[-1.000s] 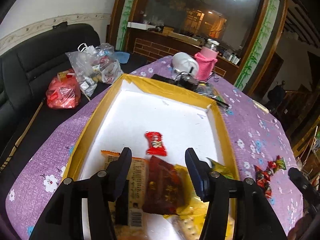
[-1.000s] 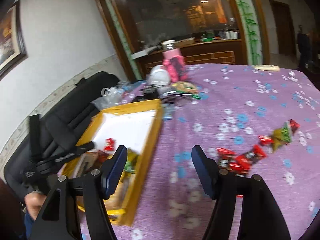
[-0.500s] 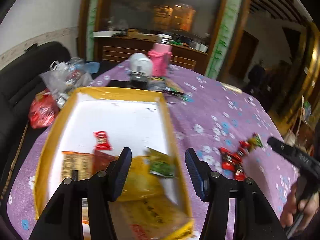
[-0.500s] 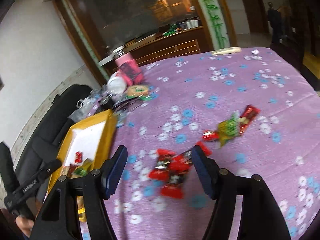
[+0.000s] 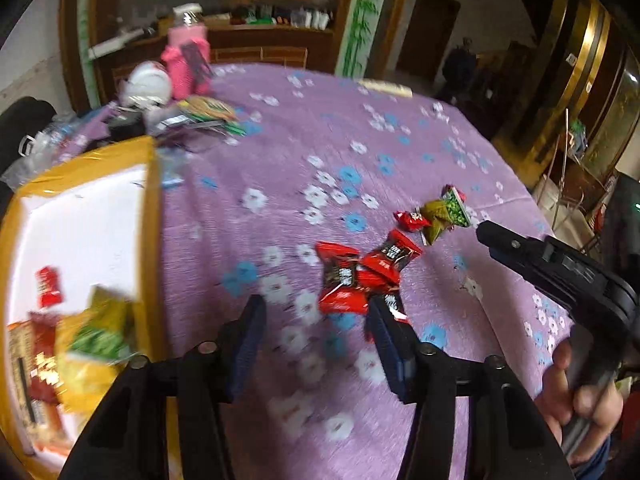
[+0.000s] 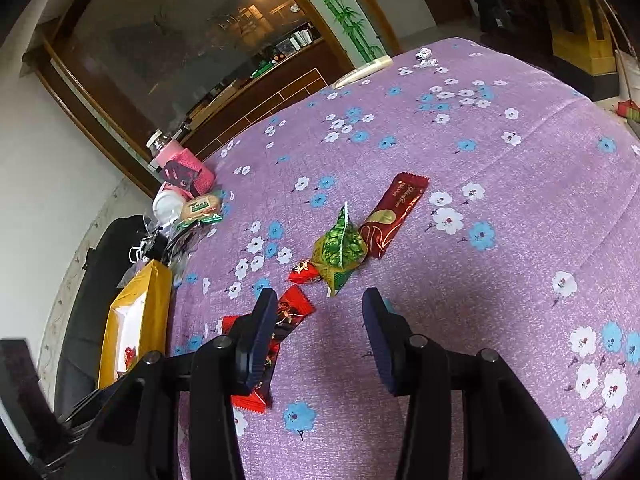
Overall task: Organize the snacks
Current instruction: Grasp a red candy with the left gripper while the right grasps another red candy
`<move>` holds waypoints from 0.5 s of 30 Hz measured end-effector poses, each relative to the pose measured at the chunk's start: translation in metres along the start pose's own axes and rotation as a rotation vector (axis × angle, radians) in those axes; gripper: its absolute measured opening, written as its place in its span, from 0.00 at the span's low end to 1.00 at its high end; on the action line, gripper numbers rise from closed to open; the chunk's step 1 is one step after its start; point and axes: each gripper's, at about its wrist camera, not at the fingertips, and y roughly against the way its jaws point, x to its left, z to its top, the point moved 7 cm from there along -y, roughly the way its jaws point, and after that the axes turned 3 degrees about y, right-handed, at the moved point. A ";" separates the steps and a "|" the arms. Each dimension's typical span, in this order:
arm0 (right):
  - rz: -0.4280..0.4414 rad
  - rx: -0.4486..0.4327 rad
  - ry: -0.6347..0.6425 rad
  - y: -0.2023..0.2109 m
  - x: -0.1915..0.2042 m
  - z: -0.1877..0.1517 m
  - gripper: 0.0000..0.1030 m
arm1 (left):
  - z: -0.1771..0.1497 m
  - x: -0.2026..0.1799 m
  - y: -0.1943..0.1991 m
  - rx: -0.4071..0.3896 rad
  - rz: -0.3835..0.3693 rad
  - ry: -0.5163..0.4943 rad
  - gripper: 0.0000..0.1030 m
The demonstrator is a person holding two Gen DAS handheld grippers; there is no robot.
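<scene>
Several red packets (image 6: 256,364) half hidden behind left-finger of right tongs (image 6: 316,332), tray (image 5: 150,240) snacks blurred

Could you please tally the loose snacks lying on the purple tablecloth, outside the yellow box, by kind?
Green packet: 1
Long dark red bar: 1
Small red candy: 1
Red-and-black packets: at least 4; they overlap in a pile, so the exact number is unclear
Total: at least 7
</scene>
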 end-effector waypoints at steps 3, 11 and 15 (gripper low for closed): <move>0.013 0.005 0.009 0.000 0.005 -0.002 0.43 | 0.004 -0.007 -0.022 0.046 0.016 -0.007 0.49; 0.034 0.012 0.024 0.001 0.013 -0.005 0.43 | 0.006 -0.019 -0.064 0.079 0.105 -0.069 0.34; 0.039 0.019 0.033 0.000 0.016 -0.006 0.43 | 0.008 -0.012 -0.064 0.032 0.109 -0.063 0.28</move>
